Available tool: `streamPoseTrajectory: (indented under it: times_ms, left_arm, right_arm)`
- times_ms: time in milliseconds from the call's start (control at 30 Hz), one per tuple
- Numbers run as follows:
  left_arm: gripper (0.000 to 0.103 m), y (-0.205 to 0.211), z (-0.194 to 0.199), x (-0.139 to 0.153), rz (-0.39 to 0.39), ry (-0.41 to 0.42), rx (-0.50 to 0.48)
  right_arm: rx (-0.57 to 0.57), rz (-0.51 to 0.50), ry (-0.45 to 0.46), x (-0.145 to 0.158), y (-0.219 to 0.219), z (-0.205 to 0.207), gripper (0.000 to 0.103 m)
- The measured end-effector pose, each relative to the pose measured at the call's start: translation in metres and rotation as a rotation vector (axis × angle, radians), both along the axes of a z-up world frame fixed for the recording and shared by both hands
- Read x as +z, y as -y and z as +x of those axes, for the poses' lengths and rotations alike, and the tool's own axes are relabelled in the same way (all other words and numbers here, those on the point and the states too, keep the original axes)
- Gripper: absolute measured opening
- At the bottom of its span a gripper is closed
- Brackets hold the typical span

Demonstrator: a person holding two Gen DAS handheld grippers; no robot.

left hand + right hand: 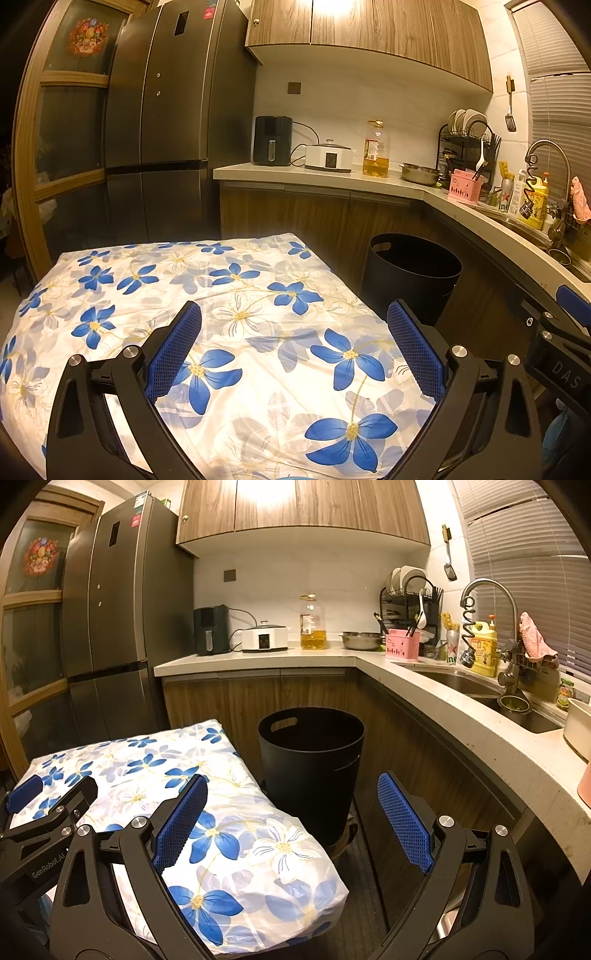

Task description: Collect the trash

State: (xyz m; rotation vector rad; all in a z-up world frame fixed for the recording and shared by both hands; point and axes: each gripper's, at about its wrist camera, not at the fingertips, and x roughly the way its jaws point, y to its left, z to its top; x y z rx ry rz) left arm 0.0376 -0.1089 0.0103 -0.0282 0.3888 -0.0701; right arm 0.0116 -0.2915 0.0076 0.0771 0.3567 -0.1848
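Note:
A black round trash bin (410, 277) stands on the floor to the right of a table covered in a white cloth with blue flowers (236, 295). The bin also shows in the right wrist view (310, 764), with the cloth-covered table (236, 834) to its left. My left gripper (293, 325) is open and empty above the cloth. My right gripper (291, 797) is open and empty, held in front of the bin. The right gripper shows at the right edge of the left wrist view (565, 332). The left gripper shows at the left edge of the right wrist view (48, 805). I see no trash item on the cloth.
A counter (369, 657) runs along the back and right, with an air fryer (211, 629), cooker, oil bottle (313, 622), steel bowl, pink caddy and dish rack. A sink (480, 690) with faucet is at the right. A dark fridge (122, 620) stands on the left.

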Motion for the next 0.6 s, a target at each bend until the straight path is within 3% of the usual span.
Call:
streamPoseTrajectory:
  times_ms: [600]
  left_arm:
    - [0.096,-0.0013,-0.0001,0.0008,0.004,0.002,0.002]
  right_arm:
    - [0.014,-0.005,-0.002,0.0017,-0.0037,0.0033,0.092]
